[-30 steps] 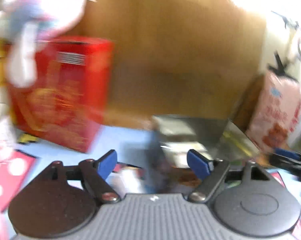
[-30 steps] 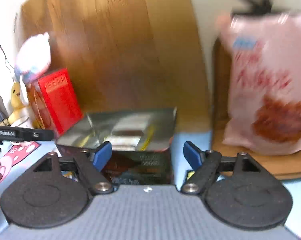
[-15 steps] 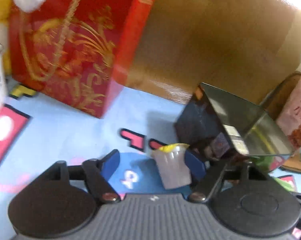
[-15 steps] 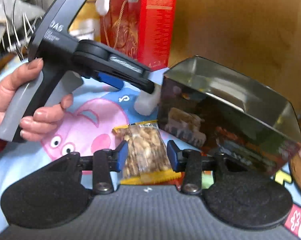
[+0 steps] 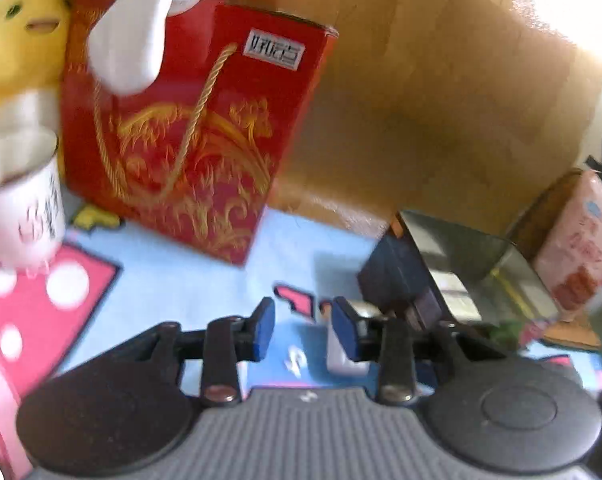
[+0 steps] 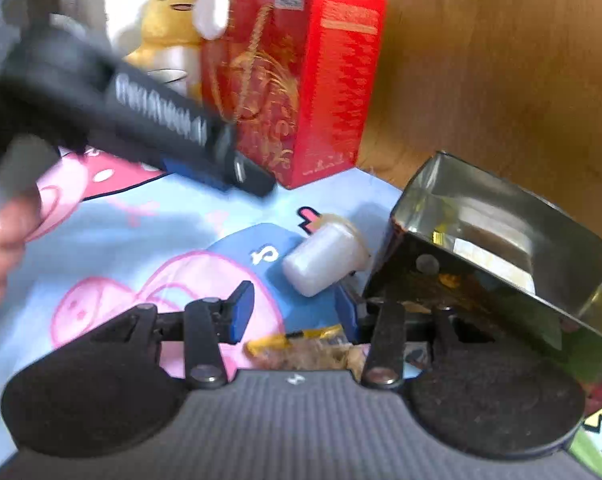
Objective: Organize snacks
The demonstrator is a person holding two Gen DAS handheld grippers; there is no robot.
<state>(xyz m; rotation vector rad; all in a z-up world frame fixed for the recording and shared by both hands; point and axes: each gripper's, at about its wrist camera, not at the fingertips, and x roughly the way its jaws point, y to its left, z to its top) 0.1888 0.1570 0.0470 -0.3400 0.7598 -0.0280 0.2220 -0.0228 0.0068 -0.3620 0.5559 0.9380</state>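
A small white jelly cup [image 6: 325, 258] lies on its side on the cartoon mat, just left of the open metal tin [image 6: 497, 236]. In the left wrist view the cup [image 5: 343, 354] shows just right of and behind the right pad. My left gripper [image 5: 304, 330] is open a little and empty; seen from the right wrist view [image 6: 237, 172] it hovers above and left of the cup. My right gripper [image 6: 297, 312] is open, with a yellow-edged nut packet [image 6: 305, 350] lying on the mat just below its fingers, not gripped. The tin [image 5: 473, 276] holds some packets.
A red gift box [image 5: 189, 136] stands at the back, with a yellow plush [image 5: 21, 36] and a white cup [image 5: 25, 216] to its left. A pink snack bag [image 5: 577, 248] leans at the far right. A wooden panel [image 6: 501, 60] backs the scene.
The left gripper has narrowed, let the jelly cup fall on its side and lifted away. The right gripper has opened and pulled back from the nut packet.
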